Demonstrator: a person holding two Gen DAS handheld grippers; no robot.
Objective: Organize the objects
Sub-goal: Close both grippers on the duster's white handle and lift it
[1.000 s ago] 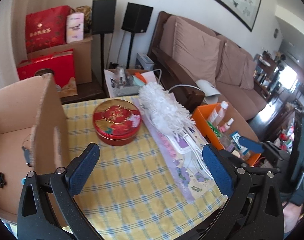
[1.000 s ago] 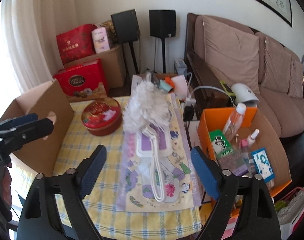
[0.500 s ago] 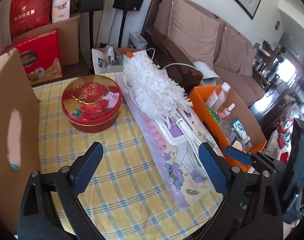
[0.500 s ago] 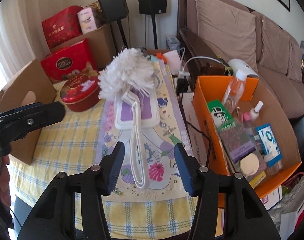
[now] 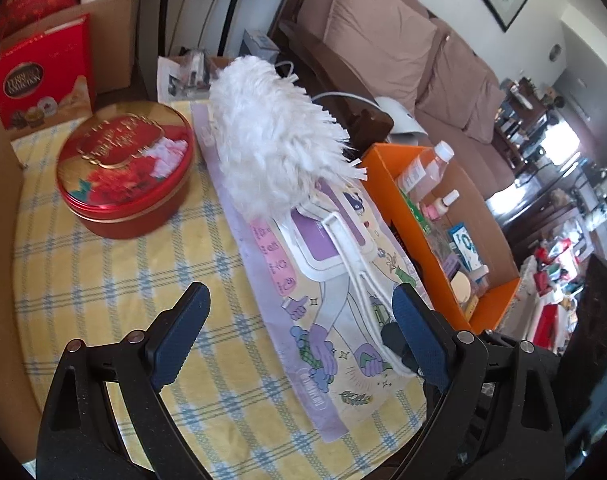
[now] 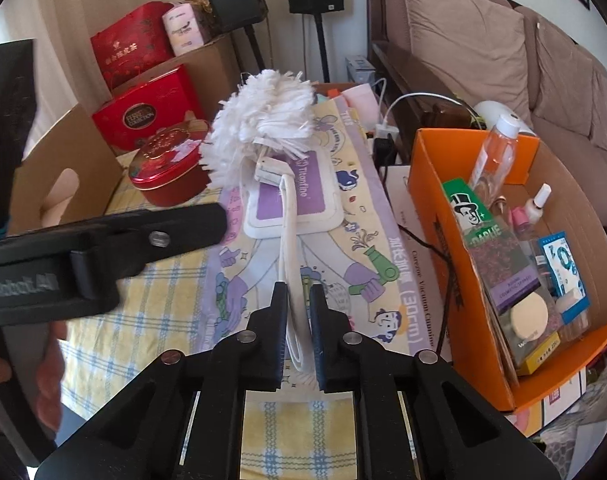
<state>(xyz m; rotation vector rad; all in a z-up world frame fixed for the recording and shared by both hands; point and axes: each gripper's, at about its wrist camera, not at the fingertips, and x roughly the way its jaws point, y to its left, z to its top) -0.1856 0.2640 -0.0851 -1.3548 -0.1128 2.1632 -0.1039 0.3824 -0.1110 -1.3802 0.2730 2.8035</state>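
A white fluffy duster (image 6: 263, 116) lies along a flat purple illustrated pack (image 6: 383, 248) on the yellow checked table. My right gripper (image 6: 299, 300) is shut on the duster's white loop handle (image 6: 289, 240) near the table's front edge. In the left wrist view the duster head (image 5: 275, 152) sits past my left gripper (image 5: 299, 312). That gripper is open over the cloth and the pack (image 5: 263, 256), its jaws closing slowly with nothing pressed between them. It also shows in the right wrist view as the left gripper (image 6: 143, 236) at the left.
A round red tin (image 5: 123, 176) stands left of the duster. An orange box (image 6: 435, 208) with bottles and small packs sits to the right. An open cardboard box (image 6: 67, 160) is at the table's left. A sofa, speakers and red gift boxes lie behind.
My right gripper sank and closed on the duster's handle. My left gripper came down and forward over the table, and its jaws narrowed a little.
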